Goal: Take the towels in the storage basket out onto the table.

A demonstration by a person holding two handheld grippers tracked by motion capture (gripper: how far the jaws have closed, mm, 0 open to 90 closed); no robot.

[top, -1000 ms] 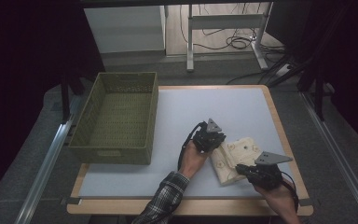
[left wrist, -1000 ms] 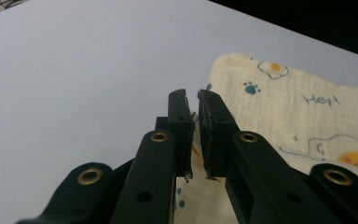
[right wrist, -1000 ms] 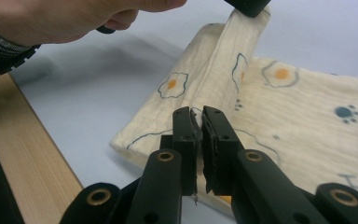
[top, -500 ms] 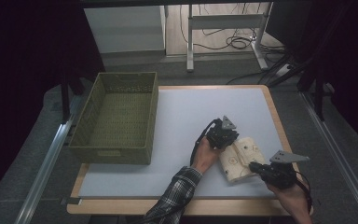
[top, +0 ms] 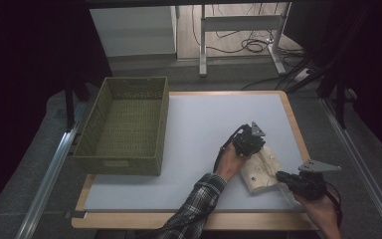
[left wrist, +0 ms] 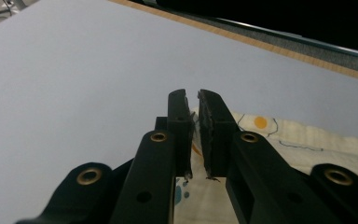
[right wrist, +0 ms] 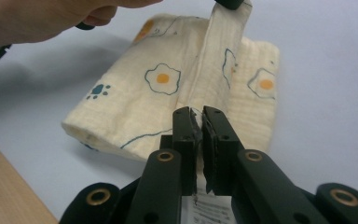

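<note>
You have the cloth (top: 259, 172) well right of the basket (top: 124, 127), both tools, left (top: 249, 143) and right (top: 284, 177), pinched on its edge: it's light and limp, so grip hems, not middle.

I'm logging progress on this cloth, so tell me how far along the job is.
Done: the egg-print cloth lies folded into a small bundle near the table's right side. In hand: the left gripper and right gripper are both shut on a raised strip of it, stretched between them. Left, probably: laying that strip down and moving the bundle to the green basket, which holds nothing yet.
</note>
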